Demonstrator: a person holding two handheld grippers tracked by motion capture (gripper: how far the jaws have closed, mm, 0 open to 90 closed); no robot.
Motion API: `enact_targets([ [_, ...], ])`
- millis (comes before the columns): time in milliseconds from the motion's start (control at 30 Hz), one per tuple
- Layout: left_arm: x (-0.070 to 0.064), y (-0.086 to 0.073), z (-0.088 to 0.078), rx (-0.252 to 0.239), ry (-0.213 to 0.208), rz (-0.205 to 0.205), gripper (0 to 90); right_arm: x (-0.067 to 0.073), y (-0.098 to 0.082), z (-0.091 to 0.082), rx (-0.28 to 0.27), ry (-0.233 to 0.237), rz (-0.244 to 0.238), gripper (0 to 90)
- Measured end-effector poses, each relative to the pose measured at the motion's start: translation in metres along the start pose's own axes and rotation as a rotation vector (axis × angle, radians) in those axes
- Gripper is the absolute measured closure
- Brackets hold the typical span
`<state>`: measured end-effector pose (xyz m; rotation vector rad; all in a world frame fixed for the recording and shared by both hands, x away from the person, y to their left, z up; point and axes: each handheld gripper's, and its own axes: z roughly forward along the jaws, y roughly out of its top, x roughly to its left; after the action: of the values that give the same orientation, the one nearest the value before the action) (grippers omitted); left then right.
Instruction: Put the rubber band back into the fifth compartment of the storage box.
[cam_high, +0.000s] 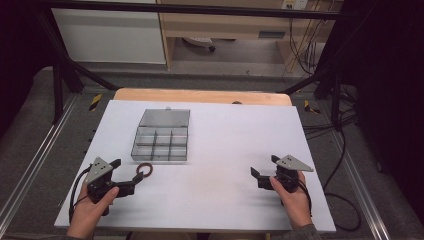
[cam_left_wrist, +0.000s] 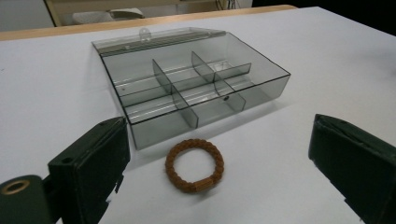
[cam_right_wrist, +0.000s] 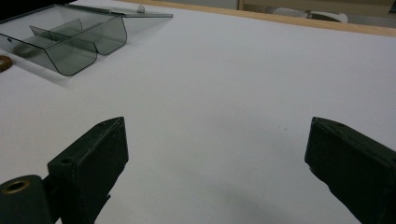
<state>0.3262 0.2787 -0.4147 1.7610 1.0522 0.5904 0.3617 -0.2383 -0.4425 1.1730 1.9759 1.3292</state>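
At the near left of the white table, the left gripper is held by the person's left hand with its jaws spread wide; between them, on the table surface and untouched by either jaw, a brown beaded bracelet is seen lying flat, its ring closed by a small cylindrical bead at its near edge; in the high view the bracelet is found just beyond the right-hand jaw tip. At the near right, the right gripper is held by the right hand, its jaws likewise set wide apart over bare table, with nothing between them. Just beyond the bracelet, a smoky transparent compartment box is placed, divided by partitions into six cells, all of which appear empty; its lid is folded back flat on the table behind it, with a small latch tab at its far edge. From the right gripper view, a corner of the box is seen far off at upper left, well apart from that gripper. Behind the white sheet, a wooden edge is visible.
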Motion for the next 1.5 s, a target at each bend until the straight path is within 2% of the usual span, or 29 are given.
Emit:
enact_targets([
  [33, -0.002, 0.001, 0.0, 0.005, -0.003, 0.023, 5.4, 0.001, 0.0, -0.002, 0.0, 0.001, 0.003, 6.1],
  [100, -0.005, 0.002, 0.001, 0.003, -0.019, 0.031, 5.4, 0.002, -0.001, -0.004, -0.004, -0.001, -0.009, 6.0],
  [367, -0.01, 0.003, 0.002, -0.001, -0.035, 0.047, 5.1, 0.004, 0.0, -0.008, -0.016, 0.003, -0.008, 5.1],
  [733, -0.027, 0.005, 0.008, 0.009, -0.048, 0.089, 5.0, 0.003, 0.0, -0.01, -0.014, -0.004, -0.012, 5.5],
  [867, -0.029, 0.002, 0.014, 0.055, -0.06, 0.107, 5.5, 0.002, -0.001, -0.01, 0.001, -0.011, -0.006, 4.8],
  [1000, -0.03, -0.001, 0.017, 0.084, -0.068, 0.106, 6.8, 0.003, -0.001, -0.011, 0.006, -0.016, 0.0, 3.9],
  [1133, -0.035, -0.004, 0.023, 0.124, -0.072, 0.13, 7.3, 0.009, -0.003, -0.017, 0.028, -0.02, -0.008, 3.7],
  [1167, -0.036, -0.005, 0.025, 0.134, -0.074, 0.134, 8.5, 0.014, -0.005, -0.024, 0.035, -0.021, -0.024, 3.6],
  [1267, -0.038, -0.005, 0.026, 0.135, -0.081, 0.141, 10.1, 0.016, -0.006, -0.028, 0.04, -0.025, -0.045, 3.6],
  [1400, -0.039, -0.004, 0.027, 0.132, -0.068, 0.148, 13.0, 0.014, -0.005, -0.025, 0.043, -0.028, -0.038, 3.6],
  [1500, -0.037, -0.005, 0.029, 0.148, -0.055, 0.146, 15.2, 0.013, -0.006, -0.023, 0.047, -0.028, -0.034, 3.6],
])
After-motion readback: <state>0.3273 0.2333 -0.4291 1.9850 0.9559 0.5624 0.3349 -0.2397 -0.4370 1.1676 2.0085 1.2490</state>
